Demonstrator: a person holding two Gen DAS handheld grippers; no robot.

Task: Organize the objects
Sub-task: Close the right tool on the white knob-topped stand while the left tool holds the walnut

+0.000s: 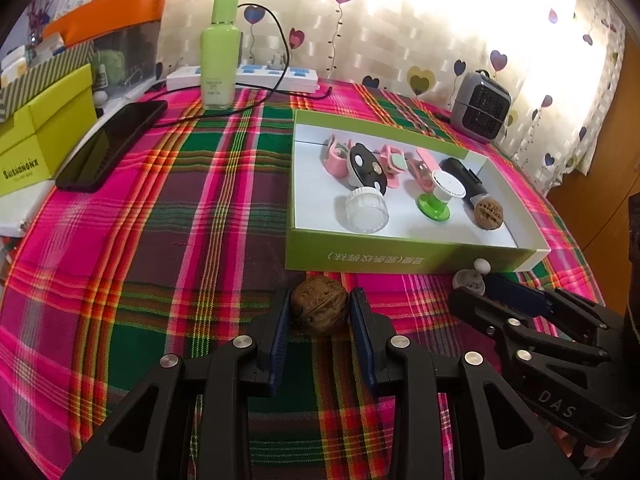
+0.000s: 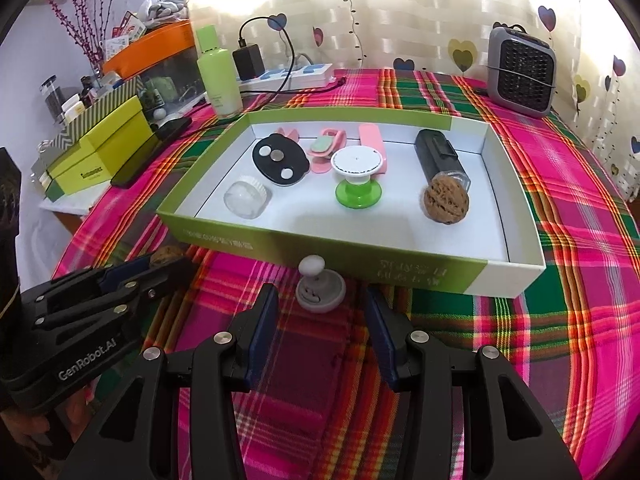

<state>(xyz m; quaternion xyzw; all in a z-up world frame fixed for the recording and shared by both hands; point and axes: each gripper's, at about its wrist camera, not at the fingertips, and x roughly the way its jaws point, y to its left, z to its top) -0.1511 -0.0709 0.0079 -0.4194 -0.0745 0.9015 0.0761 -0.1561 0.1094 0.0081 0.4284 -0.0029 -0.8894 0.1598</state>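
Note:
A green-and-white box (image 1: pixel 400 254) (image 2: pixel 320 246) on the plaid cloth holds pink clips, a black oval piece, a clear jar (image 1: pixel 366 210), a green-footed spool (image 2: pixel 356 176), a black device and a walnut (image 2: pixel 446 203). A second walnut (image 1: pixel 319 305) lies on the cloth between my left gripper's (image 1: pixel 320 312) pads, which touch or nearly touch its sides. A small white knob toy (image 2: pixel 320 286) (image 1: pixel 474 278) lies just ahead of my open right gripper (image 2: pixel 322 312), in front of the box.
At the back stand a green bottle (image 1: pixel 220 52), a power strip (image 1: pixel 244 76) with a cable, and a grey heater (image 2: pixel 520 74). A black phone (image 1: pixel 108 146) and yellow-green boxes (image 1: pixel 44 132) are at the left.

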